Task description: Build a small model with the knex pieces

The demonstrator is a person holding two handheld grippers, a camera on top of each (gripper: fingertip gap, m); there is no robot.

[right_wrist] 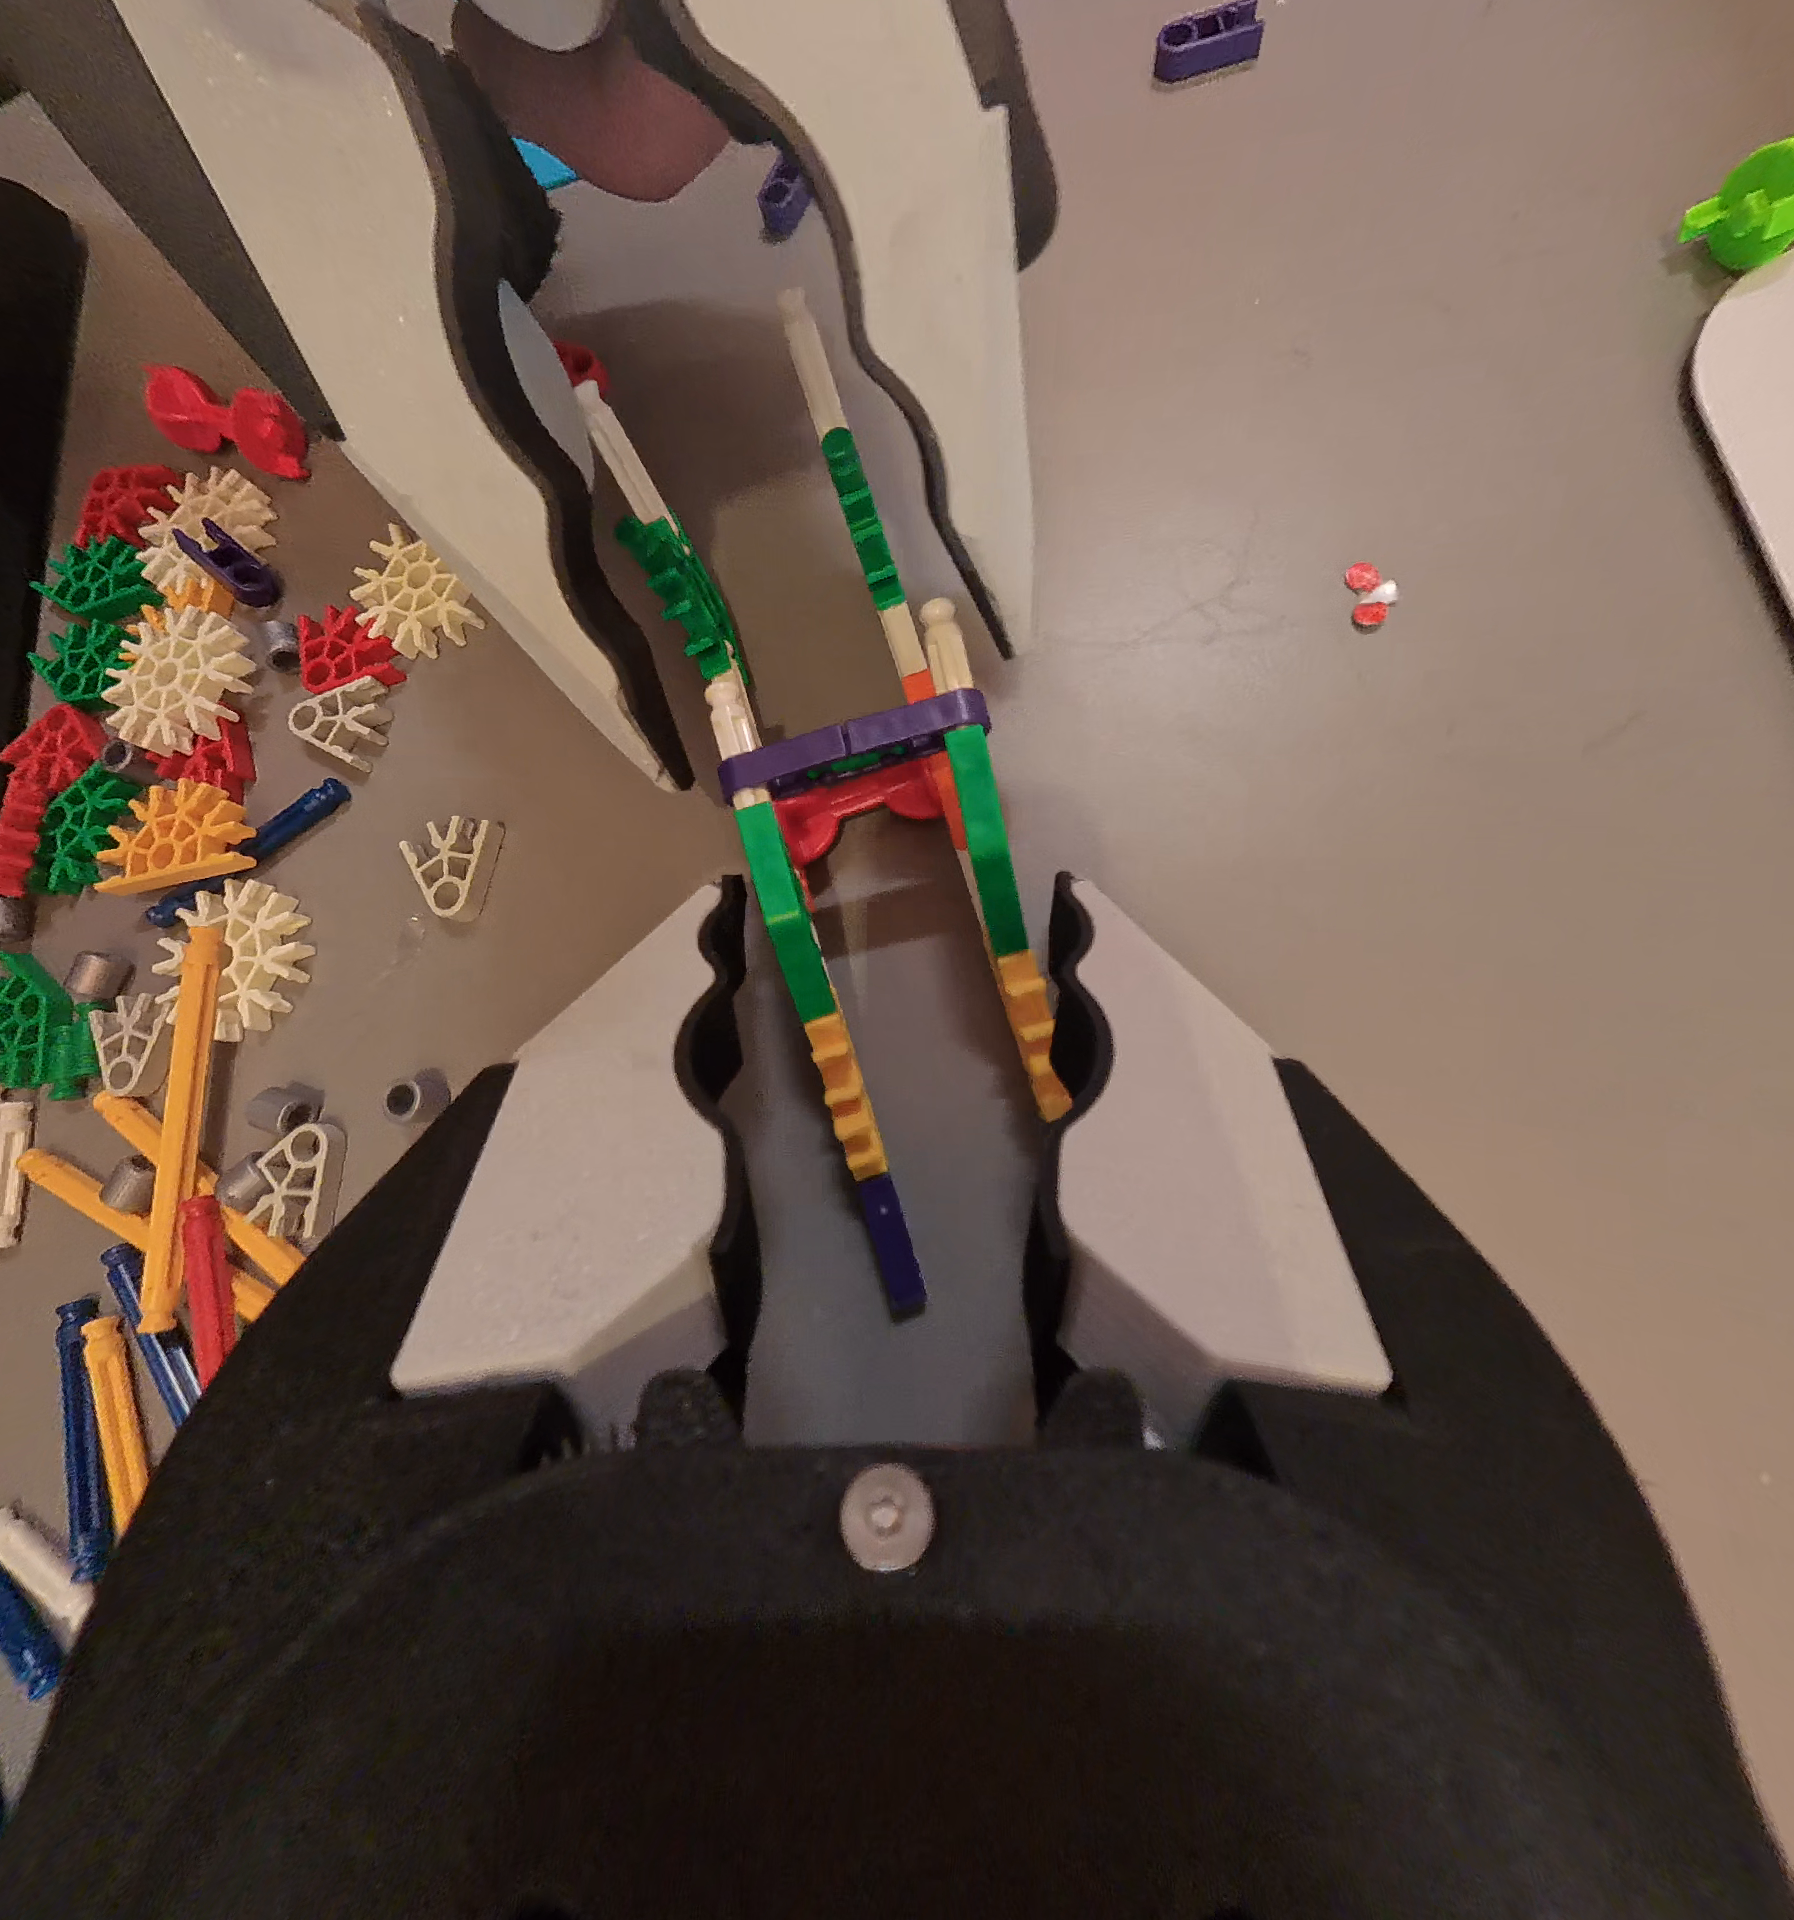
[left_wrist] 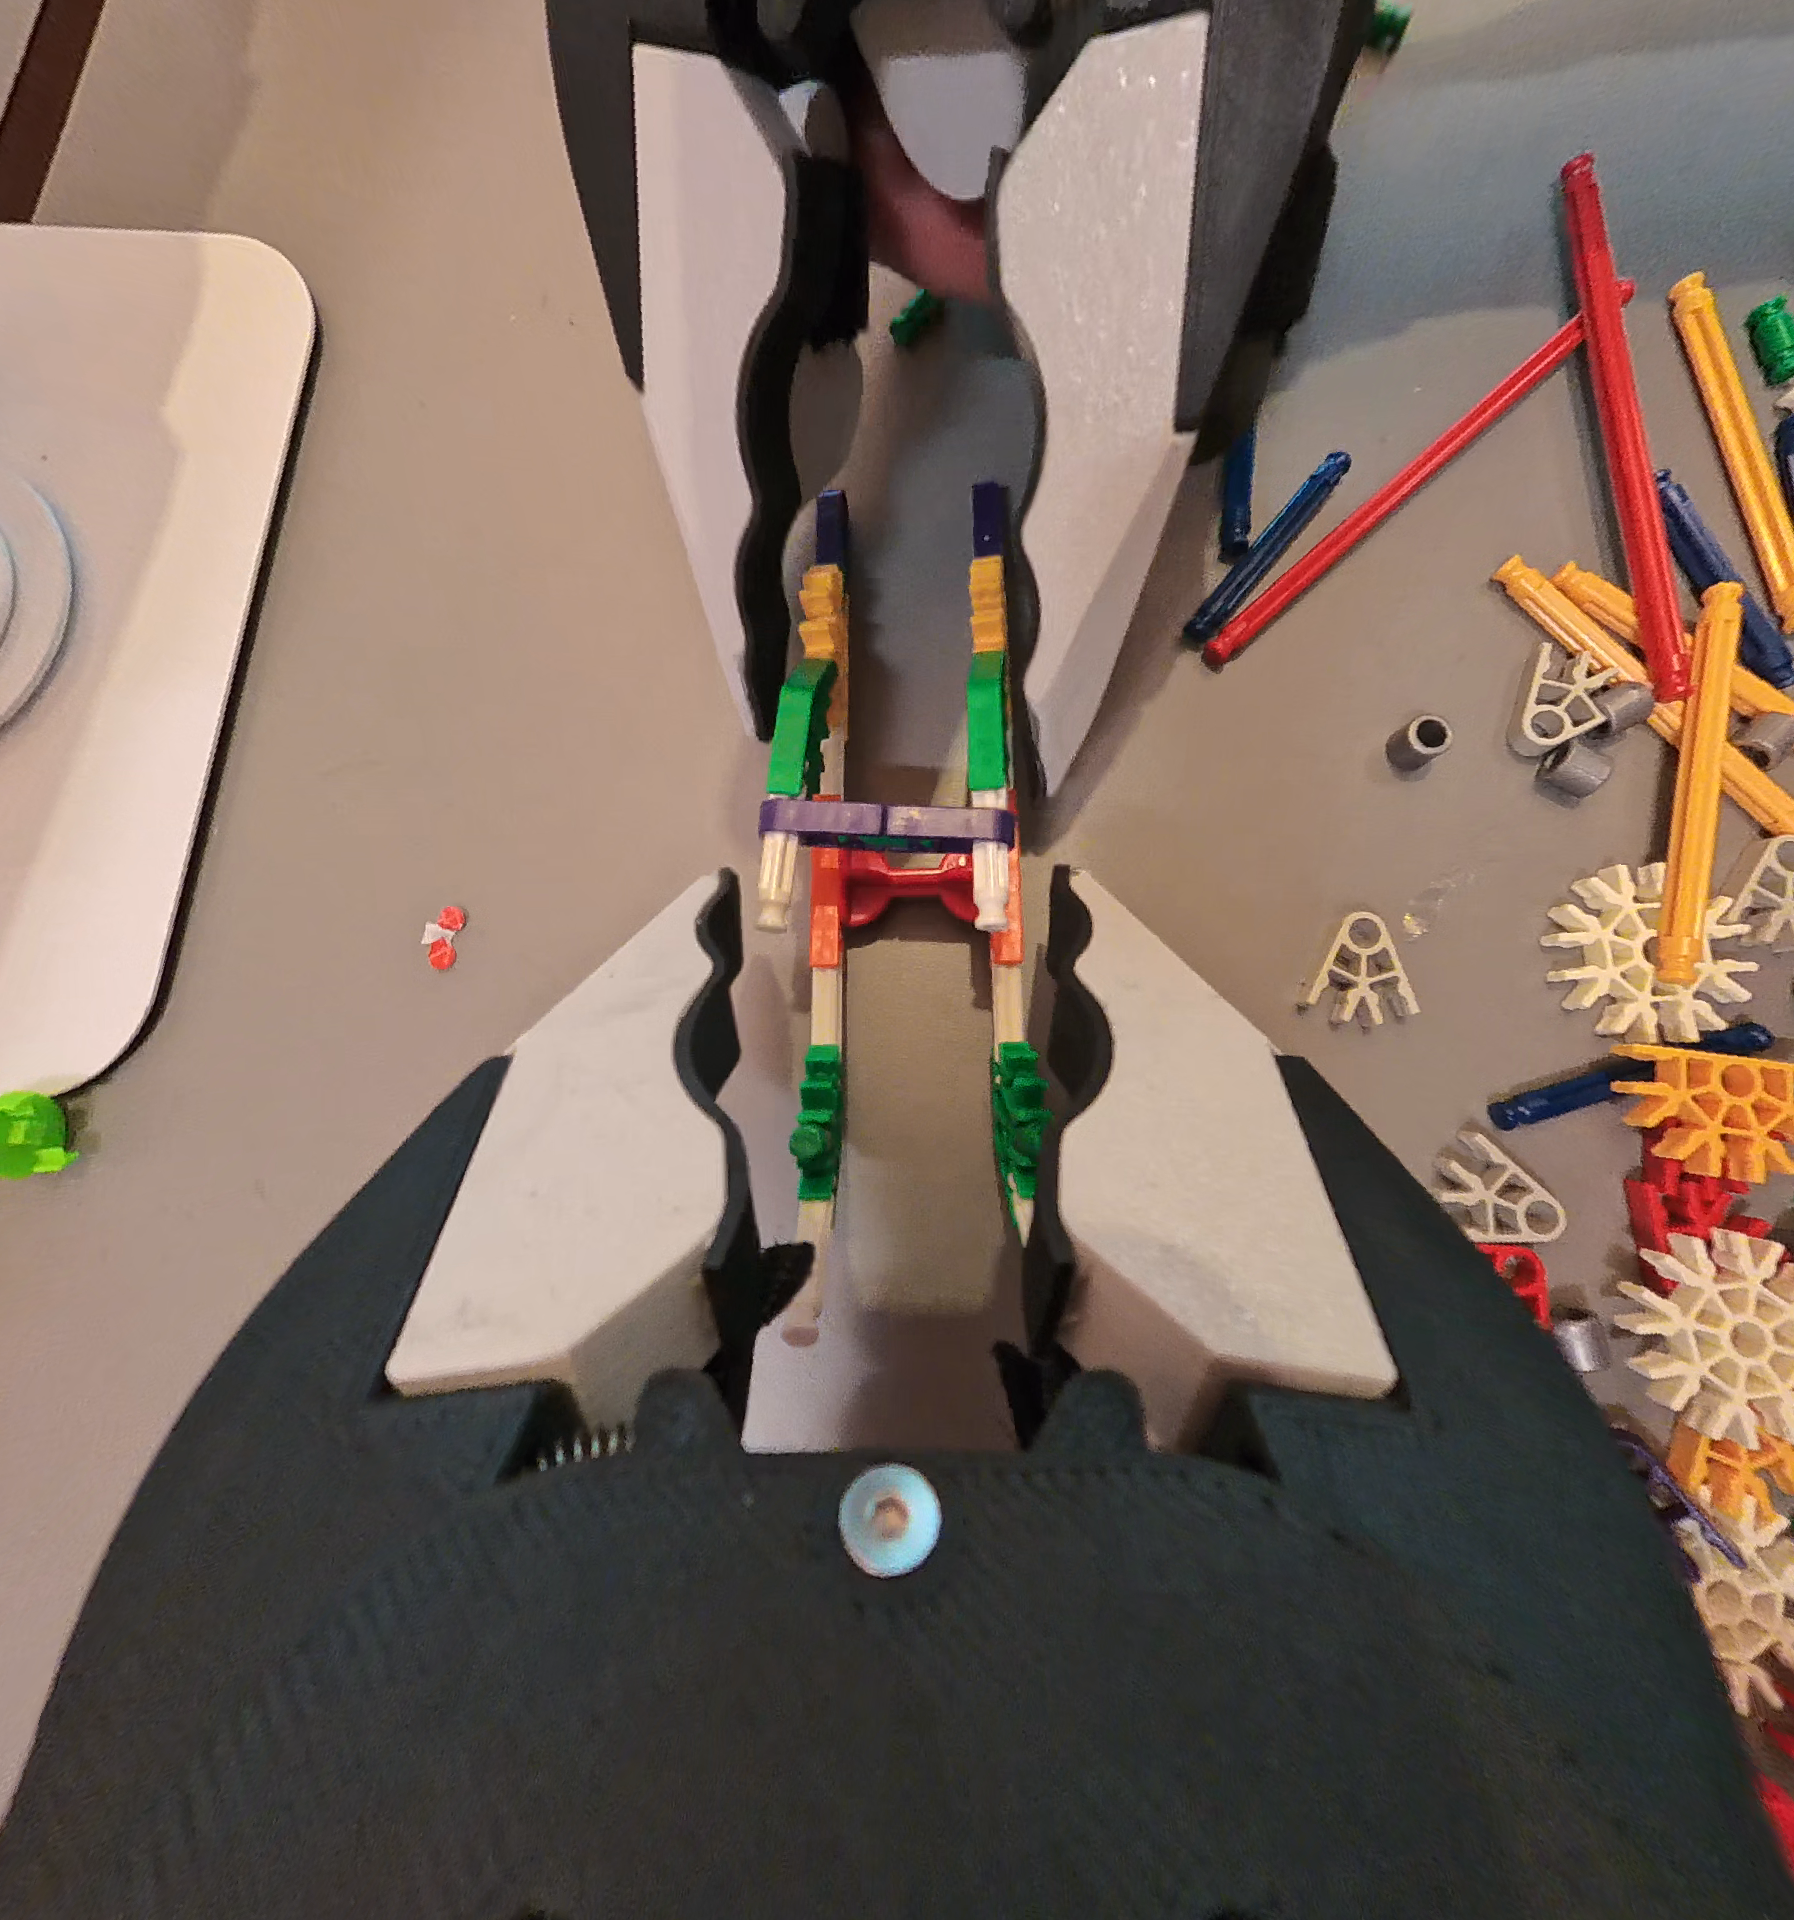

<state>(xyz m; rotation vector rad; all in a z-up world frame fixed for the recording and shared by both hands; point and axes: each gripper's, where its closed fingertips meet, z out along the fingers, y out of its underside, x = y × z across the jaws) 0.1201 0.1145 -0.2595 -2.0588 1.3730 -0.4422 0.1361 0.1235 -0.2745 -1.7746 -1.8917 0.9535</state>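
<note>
I hold the frame (left_wrist: 893, 862) from both ends, my left gripper (left_wrist: 893, 914) closed on its green end and my right gripper (right_wrist: 898, 914) on its yellow end, so it hangs level above the table (left_wrist: 519, 675), beside the loose pieces (left_wrist: 1693, 935).

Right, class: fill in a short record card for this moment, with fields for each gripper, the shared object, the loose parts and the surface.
left gripper: closed on the green-connector end of the model
right gripper: closed on the yellow-and-blue end of the model
model: two parallel rod rails joined by a purple crosspiece and a red connector, held between both grippers
loose parts: rods and snowflake connectors heaped at one side
surface: grey table
also present: white tray, lime-green piece
</note>
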